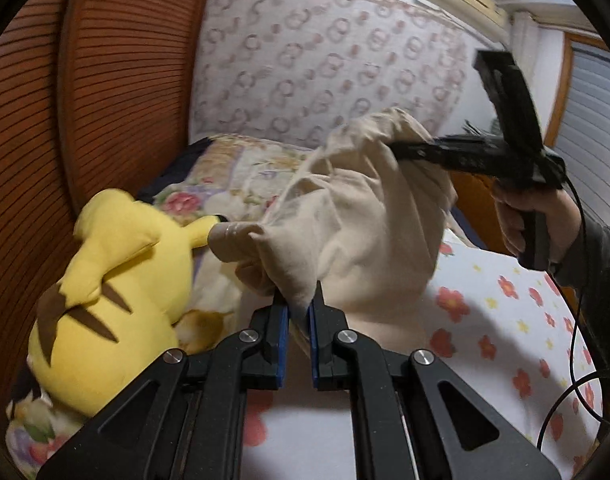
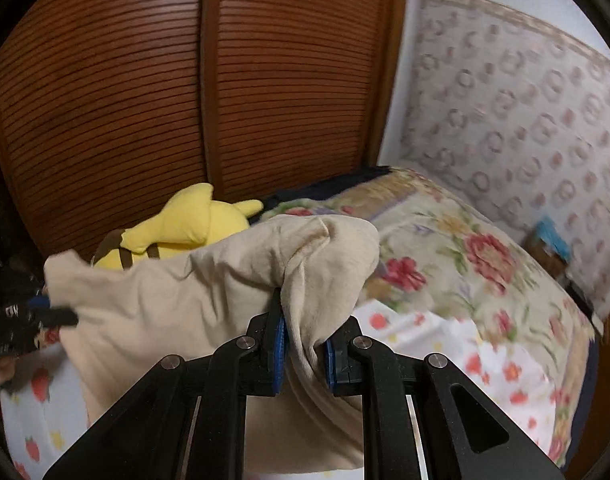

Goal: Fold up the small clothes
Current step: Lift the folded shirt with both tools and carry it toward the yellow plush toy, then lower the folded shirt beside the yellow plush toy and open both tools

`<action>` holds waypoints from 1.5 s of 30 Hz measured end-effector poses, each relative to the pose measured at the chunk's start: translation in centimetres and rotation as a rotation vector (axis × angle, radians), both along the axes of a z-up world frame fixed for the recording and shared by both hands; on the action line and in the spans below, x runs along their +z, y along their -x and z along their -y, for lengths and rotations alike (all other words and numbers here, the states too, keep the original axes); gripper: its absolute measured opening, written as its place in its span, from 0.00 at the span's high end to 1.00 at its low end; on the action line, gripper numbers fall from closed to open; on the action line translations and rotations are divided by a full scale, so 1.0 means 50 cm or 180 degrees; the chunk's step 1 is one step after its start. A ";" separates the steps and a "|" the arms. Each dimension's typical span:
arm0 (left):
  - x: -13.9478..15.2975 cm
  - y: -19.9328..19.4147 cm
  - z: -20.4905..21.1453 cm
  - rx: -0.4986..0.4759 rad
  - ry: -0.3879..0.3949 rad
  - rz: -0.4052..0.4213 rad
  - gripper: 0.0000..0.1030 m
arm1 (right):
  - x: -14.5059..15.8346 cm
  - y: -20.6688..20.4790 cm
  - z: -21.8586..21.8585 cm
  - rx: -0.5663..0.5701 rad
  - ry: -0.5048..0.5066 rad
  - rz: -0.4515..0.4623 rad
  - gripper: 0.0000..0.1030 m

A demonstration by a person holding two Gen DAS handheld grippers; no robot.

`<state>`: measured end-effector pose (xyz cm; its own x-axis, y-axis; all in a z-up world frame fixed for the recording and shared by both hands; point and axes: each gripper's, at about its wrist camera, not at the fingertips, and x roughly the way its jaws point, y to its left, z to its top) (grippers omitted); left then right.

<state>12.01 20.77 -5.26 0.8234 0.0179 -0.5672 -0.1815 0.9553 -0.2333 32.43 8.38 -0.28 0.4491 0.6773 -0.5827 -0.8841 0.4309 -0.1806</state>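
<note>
A small beige garment hangs in the air above the bed, stretched between both grippers. My left gripper is shut on one pinched corner of the cloth, blue pads pressing it. In the left wrist view the right gripper comes in from the right, held by a hand, and bites the far upper edge of the garment. In the right wrist view my right gripper is shut on a bunched fold of the beige garment, which drapes leftward to the left gripper at the frame's left edge.
A yellow plush toy lies on the bed at the left, also seen as the plush toy behind the cloth. A floral quilt covers the back; a strawberry-print sheet lies below. Brown slatted doors stand behind. A black cable hangs at right.
</note>
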 end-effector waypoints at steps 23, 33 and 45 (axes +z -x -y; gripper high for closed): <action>-0.070 0.023 -0.056 0.0389 0.0081 -0.0483 0.91 | -0.082 -0.126 -0.160 -0.0211 -0.0072 -0.0490 0.54; -0.042 0.043 -0.052 0.0363 -0.0068 -0.0382 0.26 | -0.160 -0.165 -0.163 -0.0487 0.0072 -0.0770 0.54; 0.040 0.050 0.042 0.0148 -0.0456 -0.0113 0.19 | -0.136 0.000 0.066 -0.0870 -0.0425 -0.0594 0.54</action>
